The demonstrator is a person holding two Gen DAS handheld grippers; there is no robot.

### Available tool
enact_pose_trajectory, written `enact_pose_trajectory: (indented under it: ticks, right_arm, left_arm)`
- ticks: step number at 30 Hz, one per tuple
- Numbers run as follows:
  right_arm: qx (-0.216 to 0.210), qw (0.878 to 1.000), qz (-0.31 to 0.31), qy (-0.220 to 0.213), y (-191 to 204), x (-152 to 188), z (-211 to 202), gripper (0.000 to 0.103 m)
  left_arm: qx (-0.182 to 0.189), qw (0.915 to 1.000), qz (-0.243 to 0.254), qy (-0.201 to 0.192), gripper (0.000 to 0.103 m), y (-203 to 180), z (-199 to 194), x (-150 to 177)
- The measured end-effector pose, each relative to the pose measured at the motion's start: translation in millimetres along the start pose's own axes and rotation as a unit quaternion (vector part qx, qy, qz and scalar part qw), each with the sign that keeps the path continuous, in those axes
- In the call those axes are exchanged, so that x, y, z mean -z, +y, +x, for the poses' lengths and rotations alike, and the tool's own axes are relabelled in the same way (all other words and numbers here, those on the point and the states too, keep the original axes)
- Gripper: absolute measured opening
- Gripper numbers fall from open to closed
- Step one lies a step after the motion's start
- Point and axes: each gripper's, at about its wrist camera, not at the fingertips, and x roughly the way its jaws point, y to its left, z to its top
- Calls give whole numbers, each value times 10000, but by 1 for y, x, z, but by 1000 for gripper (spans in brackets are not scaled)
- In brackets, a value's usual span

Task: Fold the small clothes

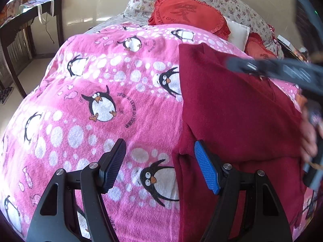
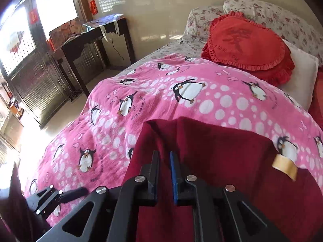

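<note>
A dark red garment [image 1: 238,109] lies partly folded on a pink penguin blanket [image 1: 101,84], on the right of the left wrist view. My left gripper [image 1: 159,163] is open and empty, its blue finger [image 1: 206,167] over the garment's left edge. In the right wrist view my right gripper [image 2: 164,157] is shut on a raised fold of the red garment [image 2: 212,147]. A tan label [image 2: 284,166] sticks out at the garment's right side. The right gripper also shows blurred at the upper right of the left wrist view [image 1: 262,68].
A red heart cushion [image 2: 248,44], a white pillow [image 2: 300,76] and floral pillows [image 2: 272,14] lie at the head of the bed. A dark wooden table [image 2: 97,38] stands by the wall on the left, over bare floor [image 2: 66,113].
</note>
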Motion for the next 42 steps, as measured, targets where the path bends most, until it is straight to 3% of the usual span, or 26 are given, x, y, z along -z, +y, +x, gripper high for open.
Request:
enact_pose_trajectory:
  ticks: [1,2,7,13,17,21,26,31,35,42]
  right_arm:
    - [174,9998,30,-34,-6,12,-20,37]
    - [295,9995,69,-80,-12,21,-36,46]
    - [1052,9914,767,-132,-65,91,-117,46]
    - [2148,9619,1688,99,-142,156,-146,46]
    - [1816,9592,2158,183,-182,162,-129,46]
    - [1588,9682,1929,-152,-159,158,-168,46]
    - [1460,9636,2234,-158,-145,196,-220,47]
    - [1580,9523,2600,221,-131,251,-231,58]
    - [1426,9398,3070,458,-132,290,-220,58]
    - [960,9289,3572,194,-121,322,-202,58]
  left_arm:
    - [5,10000,1,-64,71,-1,-4,-1]
    - [31,9999,2,-126,71,-3,-7,-3]
    - [218,9992,159,-289,71,-21,-17,-7]
    - [313,9973,664,-23,71,-59,-3,-6]
    - [213,9966,731,311,71,-77,9,-4]
    - [308,9959,843,75,71,-87,-16,0]
    - [359,9949,942,96,71,-93,-30,7]
    - [483,9942,956,136,71,-102,-40,19]
    - [524,9934,993,217,71,-109,-44,26]
    - [470,9933,1039,211,71,-112,-53,35]
